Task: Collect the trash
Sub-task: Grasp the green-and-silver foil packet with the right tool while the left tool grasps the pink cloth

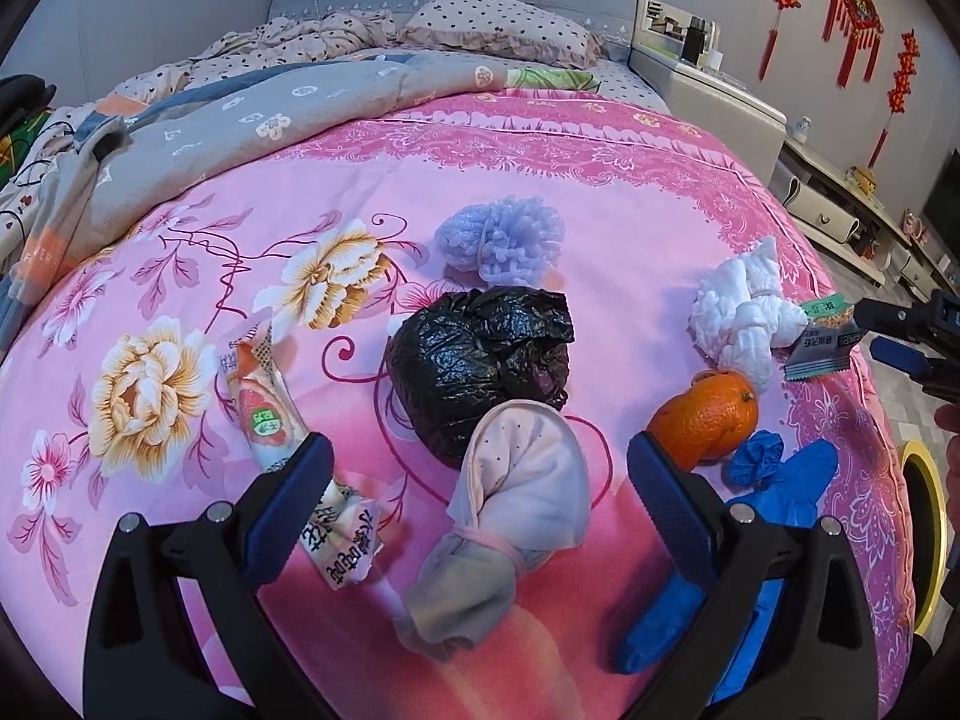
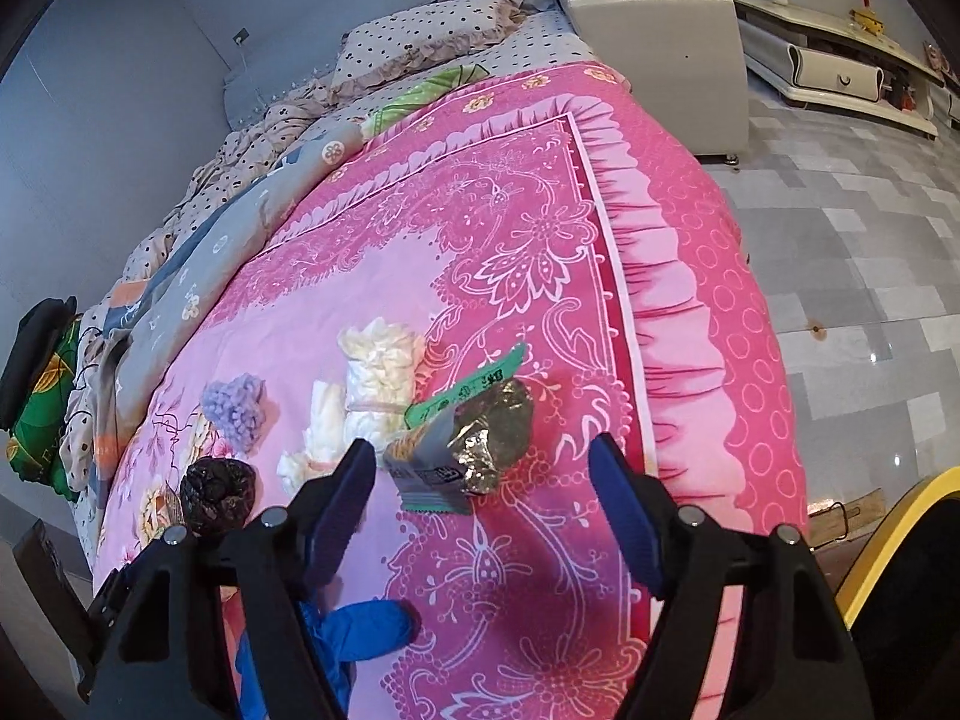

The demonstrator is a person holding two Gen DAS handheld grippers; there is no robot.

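Observation:
Trash lies on a pink floral bedspread. In the left wrist view a black plastic bag, a pink-grey sock, a snack wrapper, an orange peel, a blue glove, white tissue and a purple pompom show. My left gripper is open over the sock. My right gripper is open, just short of a crumpled foil wrapper. It also shows at the right edge of the left wrist view.
A yellow-rimmed bin stands off the bed's right side, also in the right wrist view. Rumpled quilts and a dotted pillow lie at the head. A white cabinet and tiled floor are to the right.

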